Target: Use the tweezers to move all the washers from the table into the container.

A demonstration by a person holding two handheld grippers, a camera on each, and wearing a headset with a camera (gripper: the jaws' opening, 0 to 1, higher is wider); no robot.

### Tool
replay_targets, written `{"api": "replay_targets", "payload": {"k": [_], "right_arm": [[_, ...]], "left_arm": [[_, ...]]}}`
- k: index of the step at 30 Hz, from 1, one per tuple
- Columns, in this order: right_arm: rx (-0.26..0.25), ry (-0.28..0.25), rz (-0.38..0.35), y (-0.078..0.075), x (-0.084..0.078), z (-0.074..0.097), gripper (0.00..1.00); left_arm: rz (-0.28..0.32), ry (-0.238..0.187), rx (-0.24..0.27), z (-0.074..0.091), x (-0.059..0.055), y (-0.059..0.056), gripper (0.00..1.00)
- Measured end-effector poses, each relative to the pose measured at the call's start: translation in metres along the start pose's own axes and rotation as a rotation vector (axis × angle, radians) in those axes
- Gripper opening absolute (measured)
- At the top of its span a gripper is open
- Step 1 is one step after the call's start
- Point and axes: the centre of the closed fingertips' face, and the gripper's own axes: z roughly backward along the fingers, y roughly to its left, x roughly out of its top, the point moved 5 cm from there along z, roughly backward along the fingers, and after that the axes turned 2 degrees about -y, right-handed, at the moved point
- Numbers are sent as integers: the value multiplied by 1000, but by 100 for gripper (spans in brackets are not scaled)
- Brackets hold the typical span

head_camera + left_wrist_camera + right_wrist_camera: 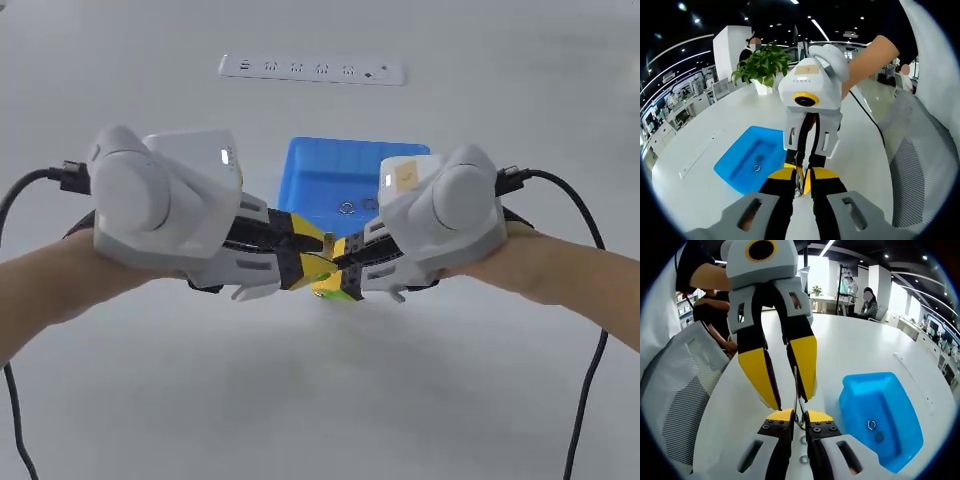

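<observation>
Judged step: tweezers (796, 390) handover, frame centre. The right hand-held gripper (800, 416) is clenched on them. The left hand-held gripper (793, 403) brackets them, grip indeterminate. Washers (804, 459) lie on the bench (855, 350), lower centre, with the container (880, 415) lower right. Next: secure tweezers, descend onto a washer.

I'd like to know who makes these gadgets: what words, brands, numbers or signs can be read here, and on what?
None can be read clearly.
Orange label on the right gripper: a mark and small print, too blurred.
Power strip: markings too small.
</observation>
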Motion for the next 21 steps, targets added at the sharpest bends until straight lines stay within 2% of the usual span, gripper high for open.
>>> {"api": "replay_targets", "payload": {"k": [10,21], "right_arm": [[-21,-8,-18,-3,4,4,9],[-36,0,-26,-8,6,10,9]], "left_arm": [[-6,15,18,6,-3,-3,17],[14,-19,64,14,1,2,17]]}}
